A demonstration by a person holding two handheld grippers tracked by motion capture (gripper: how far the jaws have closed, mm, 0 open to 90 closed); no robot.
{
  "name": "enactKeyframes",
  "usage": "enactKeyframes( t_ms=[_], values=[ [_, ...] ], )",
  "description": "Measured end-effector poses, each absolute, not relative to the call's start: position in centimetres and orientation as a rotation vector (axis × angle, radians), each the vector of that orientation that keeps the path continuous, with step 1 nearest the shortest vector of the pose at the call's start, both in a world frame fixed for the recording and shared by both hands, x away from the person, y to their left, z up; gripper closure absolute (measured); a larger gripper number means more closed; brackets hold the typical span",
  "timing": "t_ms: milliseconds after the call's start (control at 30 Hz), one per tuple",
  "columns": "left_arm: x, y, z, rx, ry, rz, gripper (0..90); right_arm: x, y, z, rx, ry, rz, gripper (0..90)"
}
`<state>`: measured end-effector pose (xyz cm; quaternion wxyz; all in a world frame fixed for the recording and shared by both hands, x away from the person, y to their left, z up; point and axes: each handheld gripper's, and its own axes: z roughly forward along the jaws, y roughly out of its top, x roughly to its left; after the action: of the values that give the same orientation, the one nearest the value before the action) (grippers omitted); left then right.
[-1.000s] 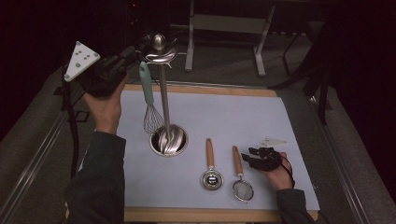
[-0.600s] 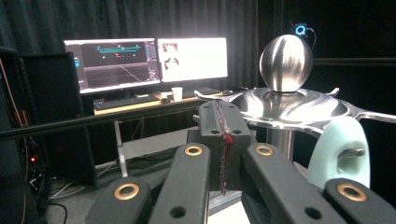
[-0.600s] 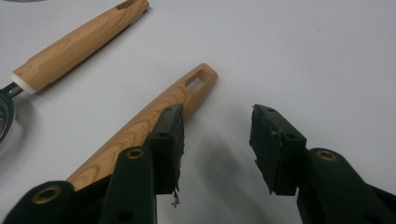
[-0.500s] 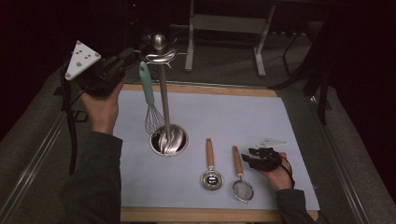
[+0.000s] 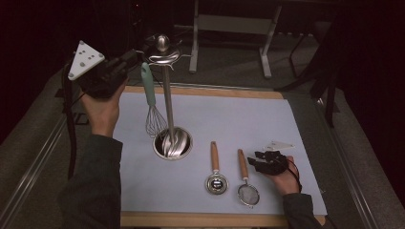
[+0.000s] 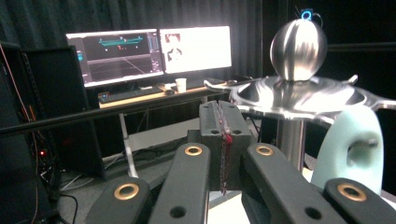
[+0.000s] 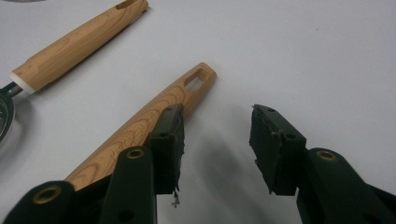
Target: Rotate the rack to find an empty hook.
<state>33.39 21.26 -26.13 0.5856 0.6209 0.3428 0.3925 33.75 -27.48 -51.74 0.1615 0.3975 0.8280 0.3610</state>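
The left claw (image 5: 128, 64) is held up beside the top of the rack (image 5: 164, 53), jaws pressed together on nothing — the whisk (image 5: 151, 102) hangs from the rack's rim just beside it. The right claw (image 7: 215, 135) rests low on the bench (image 5: 248, 119), jaws apart and empty, next to the strainer (image 5: 246, 179); the spoon (image 5: 216, 171) lies just past it.

— What hangs on the tall metal stand (image 5: 167, 95)?

— A whisk (image 5: 152, 102) with a soft green handle. It hangs straight down, wires at the bottom, just above the stand's round base.

— And the small strainer (image 5: 247, 183)?

— It lies flat on the mat, wooden handle pointing away.
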Motion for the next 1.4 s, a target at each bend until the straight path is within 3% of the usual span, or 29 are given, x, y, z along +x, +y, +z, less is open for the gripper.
enactKeyframes(
  t_ms=[467, 1400],
  values=[
    [32.6, 22.3, -29.1, 1.534, 0.829, 0.901, 89.9, 33.8, -27.4, -51.9, 1.130, 2.371, 1.025, 54.9],
    [28.6, 24.0, -42.5, 1.651, 1.034, 0.773, 85.2, 33.7, -27.6, -51.7, 1.139, 2.351, 1.036, 54.8]
  ],
)
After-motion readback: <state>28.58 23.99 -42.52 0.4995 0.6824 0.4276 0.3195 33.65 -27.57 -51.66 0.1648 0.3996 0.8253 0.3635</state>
